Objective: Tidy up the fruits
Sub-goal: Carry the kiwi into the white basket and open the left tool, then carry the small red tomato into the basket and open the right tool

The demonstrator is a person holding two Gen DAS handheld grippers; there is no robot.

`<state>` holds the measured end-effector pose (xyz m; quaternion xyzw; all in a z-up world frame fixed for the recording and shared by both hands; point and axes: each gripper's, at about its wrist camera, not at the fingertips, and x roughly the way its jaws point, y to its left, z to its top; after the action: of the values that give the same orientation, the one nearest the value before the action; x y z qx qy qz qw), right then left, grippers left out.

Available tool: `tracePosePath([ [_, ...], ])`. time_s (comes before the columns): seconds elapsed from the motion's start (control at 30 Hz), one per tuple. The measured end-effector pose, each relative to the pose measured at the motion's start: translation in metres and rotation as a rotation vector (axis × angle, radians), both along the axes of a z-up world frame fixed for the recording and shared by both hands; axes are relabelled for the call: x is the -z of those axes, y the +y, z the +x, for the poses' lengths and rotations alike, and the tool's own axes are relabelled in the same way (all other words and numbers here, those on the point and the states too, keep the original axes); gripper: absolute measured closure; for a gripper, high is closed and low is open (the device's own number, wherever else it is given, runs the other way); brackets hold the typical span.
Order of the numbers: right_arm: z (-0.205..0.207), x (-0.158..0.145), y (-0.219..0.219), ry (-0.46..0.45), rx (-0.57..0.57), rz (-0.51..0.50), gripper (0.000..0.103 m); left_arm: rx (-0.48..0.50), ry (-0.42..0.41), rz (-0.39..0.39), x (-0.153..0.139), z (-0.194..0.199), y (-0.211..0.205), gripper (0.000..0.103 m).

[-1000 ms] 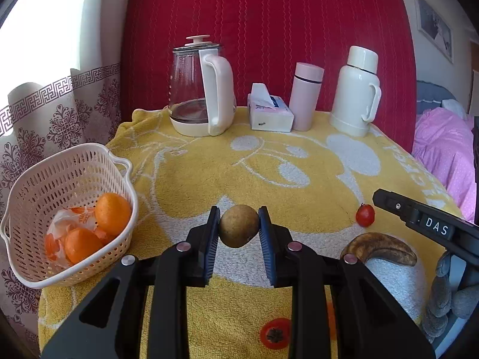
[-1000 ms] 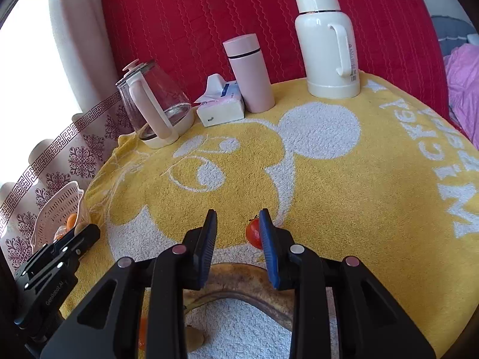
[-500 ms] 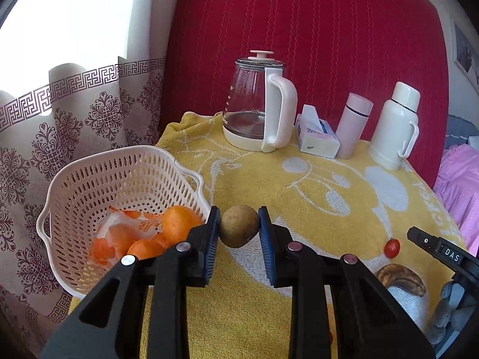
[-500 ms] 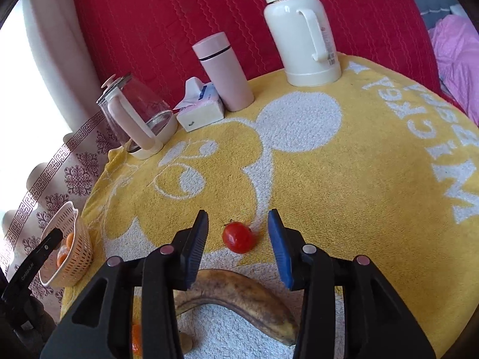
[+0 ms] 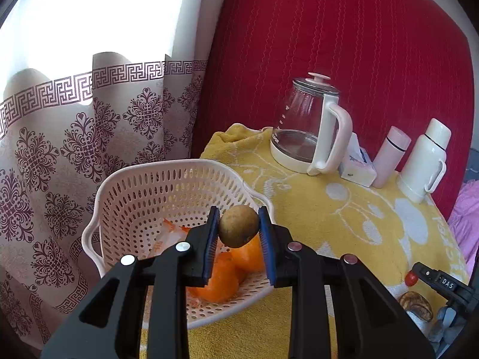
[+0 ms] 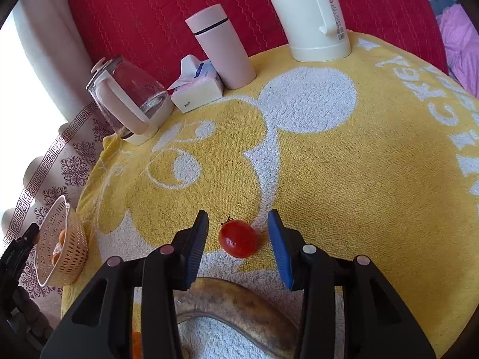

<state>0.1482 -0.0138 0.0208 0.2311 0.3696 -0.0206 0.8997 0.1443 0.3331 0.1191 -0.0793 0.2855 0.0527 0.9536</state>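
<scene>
1. Brown round fruit, pinched between the two blue pads of the left claw, hangs over the near side of a white perforated basket. Only the fruit's sides are held, so it could slip out if the squeeze eases too soon.
2. Just beneath the left claw, oranges lie in the basket with a crumpled wrapper. A drop from this height may bounce off them and roll out over the low rim.
3. Right claw is spread wide and holds nothing; a small red tomato sits on the yellow towel between its fingers, touching neither. Closing hard could squash it, and closing off-centre could flick it away across the cloth.
4. Directly under the right claw lies a browned banana, which the fingers might catch.
5. Farther ahead of both claws, well apart from the fruit, stand a glass kettle, tissue box, pink flask and white thermos.
</scene>
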Motion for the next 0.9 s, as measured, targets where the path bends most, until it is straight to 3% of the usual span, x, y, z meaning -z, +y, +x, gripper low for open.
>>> tracePosePath([
  [0.07, 0.006, 0.004, 0.002, 0.028, 0.005, -0.031, 0.061, -0.031, 0.003, -0.009, 0.000, 0.002, 0.012, 0.074],
  [0.13, 0.008, 0.004, 0.004, 0.034, -0.009, -0.043, 0.061, -0.070, 0.006, -0.025, 0.001, 0.003, 0.025, 0.053],
  [0.17, 0.008, 0.004, 0.007, 0.038, -0.018, -0.057, 0.062, -0.091, 0.003, -0.035, 0.001, 0.003, 0.031, 0.038],
  [0.2, 0.009, 0.004, 0.010, 0.042, -0.025, -0.073, 0.062, -0.108, -0.001, -0.043, 0.001, 0.003, 0.036, 0.037],
  [0.47, 0.005, 0.001, 0.019, 0.030, -0.064, -0.118, 0.074, -0.165, 0.001, -0.076, -0.003, 0.001, 0.060, 0.034],
  [0.73, -0.010, -0.009, 0.005, -0.049, -0.088, 0.062, 0.075, -0.156, -0.002, -0.077, -0.005, 0.000, 0.057, 0.033],
  [0.9, -0.016, -0.016, 0.008, -0.075, -0.114, 0.112, 0.075, -0.145, -0.006, -0.077, -0.007, -0.001, 0.054, 0.033],
])
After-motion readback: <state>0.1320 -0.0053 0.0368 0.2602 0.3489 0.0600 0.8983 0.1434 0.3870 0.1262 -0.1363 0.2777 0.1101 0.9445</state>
